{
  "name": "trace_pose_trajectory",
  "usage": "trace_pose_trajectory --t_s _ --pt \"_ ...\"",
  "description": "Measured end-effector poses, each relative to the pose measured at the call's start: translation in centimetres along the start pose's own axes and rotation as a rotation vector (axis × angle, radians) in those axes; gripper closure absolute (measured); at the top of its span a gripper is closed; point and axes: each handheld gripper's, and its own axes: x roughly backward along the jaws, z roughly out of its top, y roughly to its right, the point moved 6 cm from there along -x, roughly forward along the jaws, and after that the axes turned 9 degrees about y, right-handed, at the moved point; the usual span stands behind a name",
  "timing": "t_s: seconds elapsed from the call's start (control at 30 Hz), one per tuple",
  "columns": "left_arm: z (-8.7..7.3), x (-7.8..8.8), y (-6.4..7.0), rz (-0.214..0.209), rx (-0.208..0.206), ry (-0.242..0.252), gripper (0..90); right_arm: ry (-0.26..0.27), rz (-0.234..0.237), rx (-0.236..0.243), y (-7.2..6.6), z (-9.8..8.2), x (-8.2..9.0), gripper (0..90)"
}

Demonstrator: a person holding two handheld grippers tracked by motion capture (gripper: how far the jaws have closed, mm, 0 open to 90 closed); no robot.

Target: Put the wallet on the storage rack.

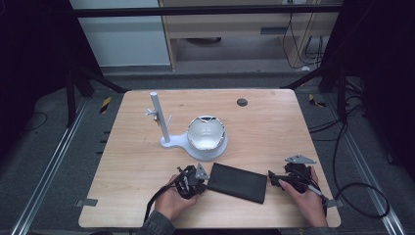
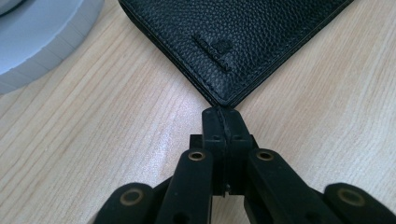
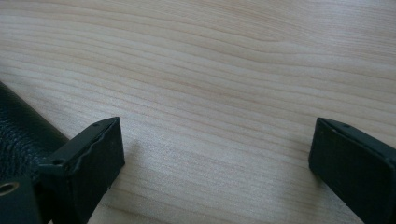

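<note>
black leather wallet (image 2: 233, 42) corner meets the left gripper (image 2: 223, 116) pressed-together fingers; right gripper (image 3: 215, 149) fingers spread wide.

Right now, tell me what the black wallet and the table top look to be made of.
Black wallet: seemingly leather or a leather imitation, matt; its surface is pebbled, with a stitched edge and an embossed mark. Table top: wood or a wood-look laminate, pale and smooth, with fine grain lines and a soft sheen.

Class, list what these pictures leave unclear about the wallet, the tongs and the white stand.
- Wallet: far end cut off by the left gripper view's top edge; stamped mark too small to read.
- Bowl-shaped piece on white stand: too small in high view to identify.
- Right tongs: the bottom edge cuts off the lower jaws.
</note>
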Motion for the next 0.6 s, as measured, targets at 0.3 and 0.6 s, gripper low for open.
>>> trace_pose_trajectory --t_s 0.3,0.6 --pt "1.1 0.5 -0.1 -0.006 0.031 0.112 88.4 0.044 0.012 0.0 -0.1 0.7 1.1 6.6" --pt "3.2 0.7 -1.3 -0.013 0.013 0.167 87.6 0.117 0.046 0.039 -2.0 2.3 4.6 10.3"
